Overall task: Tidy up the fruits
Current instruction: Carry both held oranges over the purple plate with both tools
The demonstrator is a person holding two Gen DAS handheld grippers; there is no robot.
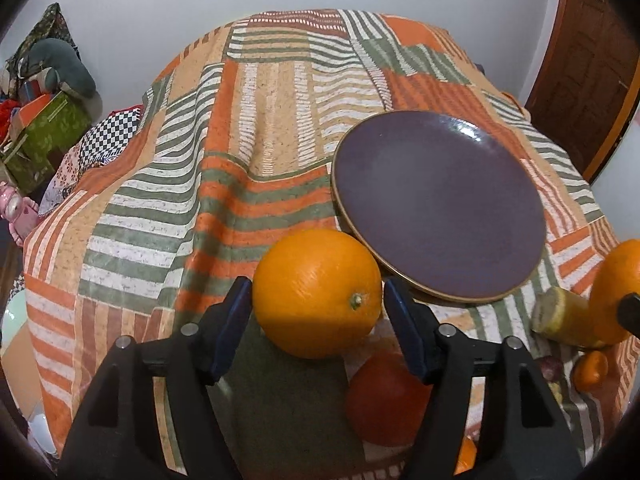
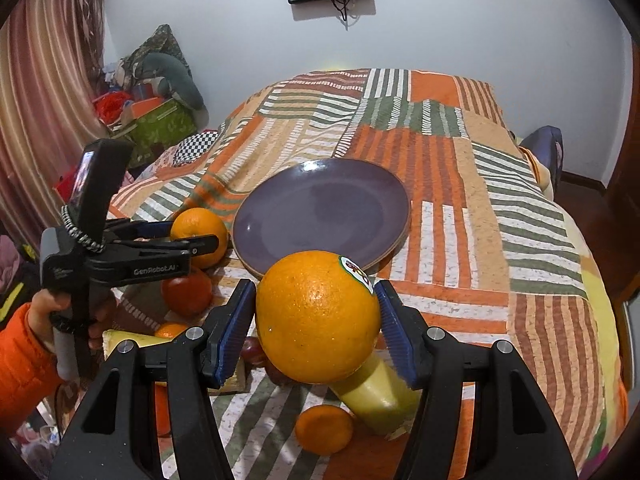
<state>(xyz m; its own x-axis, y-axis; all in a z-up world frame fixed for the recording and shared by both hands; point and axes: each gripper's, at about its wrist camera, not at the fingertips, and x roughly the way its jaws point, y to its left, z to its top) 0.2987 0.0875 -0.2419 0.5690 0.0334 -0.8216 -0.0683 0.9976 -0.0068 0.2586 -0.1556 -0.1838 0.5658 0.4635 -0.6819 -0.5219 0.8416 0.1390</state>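
My left gripper [image 1: 318, 308] is shut on an orange [image 1: 317, 292], held just short of the near rim of a purple plate [image 1: 436, 204]. It shows from the side in the right wrist view [image 2: 200, 244]. My right gripper [image 2: 318, 320] is shut on a second orange [image 2: 318, 316] with a sticker, also just before the plate [image 2: 320, 216]. The plate has nothing on it. A red tomato-like fruit [image 1: 384, 398] lies under the left gripper.
The fruit lies on a striped patchwork cloth [image 2: 460, 248] over a bed. Near me lie a small mandarin [image 2: 324, 428], a yellow banana piece [image 2: 376, 396], another banana [image 2: 132, 340] and dark grapes [image 2: 252, 350]. Boxes and clutter [image 2: 156, 120] stand at the left.
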